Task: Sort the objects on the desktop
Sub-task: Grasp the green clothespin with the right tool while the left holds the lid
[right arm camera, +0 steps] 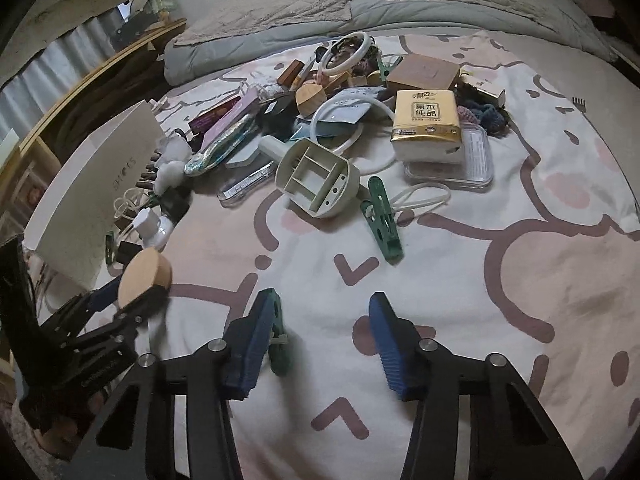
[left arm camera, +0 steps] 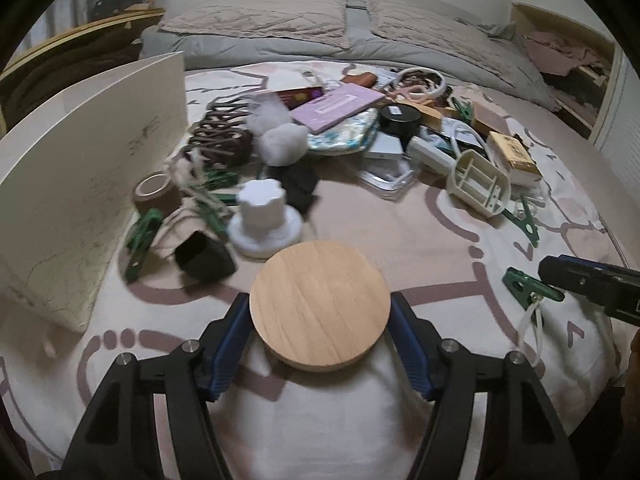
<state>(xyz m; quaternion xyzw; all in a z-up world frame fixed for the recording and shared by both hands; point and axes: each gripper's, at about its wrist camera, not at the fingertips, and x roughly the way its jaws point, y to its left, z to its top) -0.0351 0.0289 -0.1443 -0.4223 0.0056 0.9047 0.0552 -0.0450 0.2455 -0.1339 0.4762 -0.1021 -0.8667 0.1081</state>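
Wooden disc lid point(left arm camera: 319, 305) clamped edge-on between left gripper point(left arm camera: 320, 320) pads, held above patterned bedsheet point(left arm camera: 420, 220), near white bottle point(left arm camera: 264, 218) and cream box wall point(left arm camera: 88, 184). Right gripper point(right arm camera: 320, 336) spread wide, empty, straddling green clothespin point(right arm camera: 276, 344) lying just beside its left pad. Clutter heap beyond, well apart. Step judged: carrying lid to its group. Next: find matching spot, lower, release.
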